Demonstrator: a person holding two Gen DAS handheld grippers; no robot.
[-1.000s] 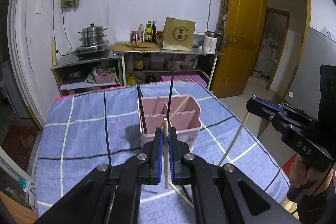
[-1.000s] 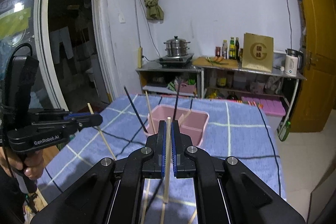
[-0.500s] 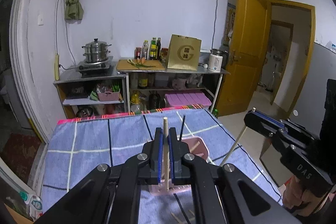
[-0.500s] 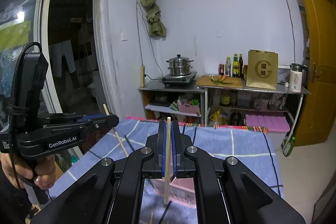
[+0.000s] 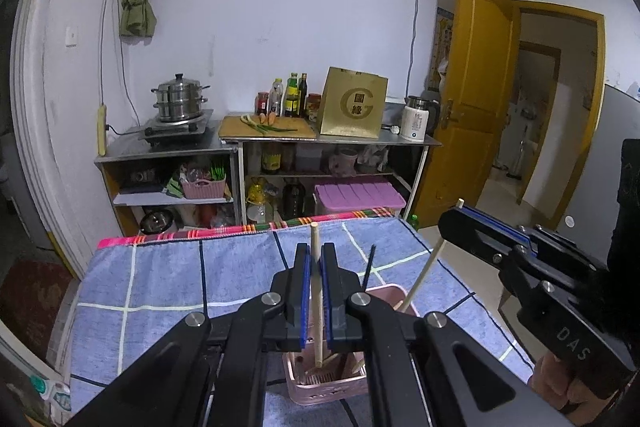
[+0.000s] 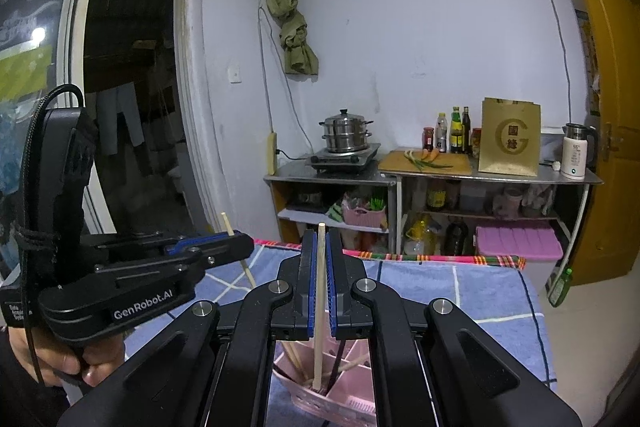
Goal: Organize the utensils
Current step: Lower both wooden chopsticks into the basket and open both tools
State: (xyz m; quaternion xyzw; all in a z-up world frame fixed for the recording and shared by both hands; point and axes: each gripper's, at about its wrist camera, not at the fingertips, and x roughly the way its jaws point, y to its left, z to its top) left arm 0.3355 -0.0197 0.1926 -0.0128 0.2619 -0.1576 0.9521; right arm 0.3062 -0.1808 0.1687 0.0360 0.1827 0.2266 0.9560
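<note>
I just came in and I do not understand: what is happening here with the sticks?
A person holds a hand-held gripper in each hand. The left hand-held gripper is shut on a wooden chopstick, and the right hand-held gripper on another chopstick. Both chopsticks hang with lower ends in the pink utensil basket on the blue checked cloth.

The left black two-finger tool with blue pads (image 5: 315, 263) points forward and slightly down, its fingers closed together around a thin rod standing upright between the pads. The right black two-finger tool with blue pads (image 6: 319, 251) holds the same pose, clamped in the same way. In each wrist view the other tool appears at the side, level and aimed inward, gripped from below by a bare hand (image 6: 68, 359) at its handle.
</note>
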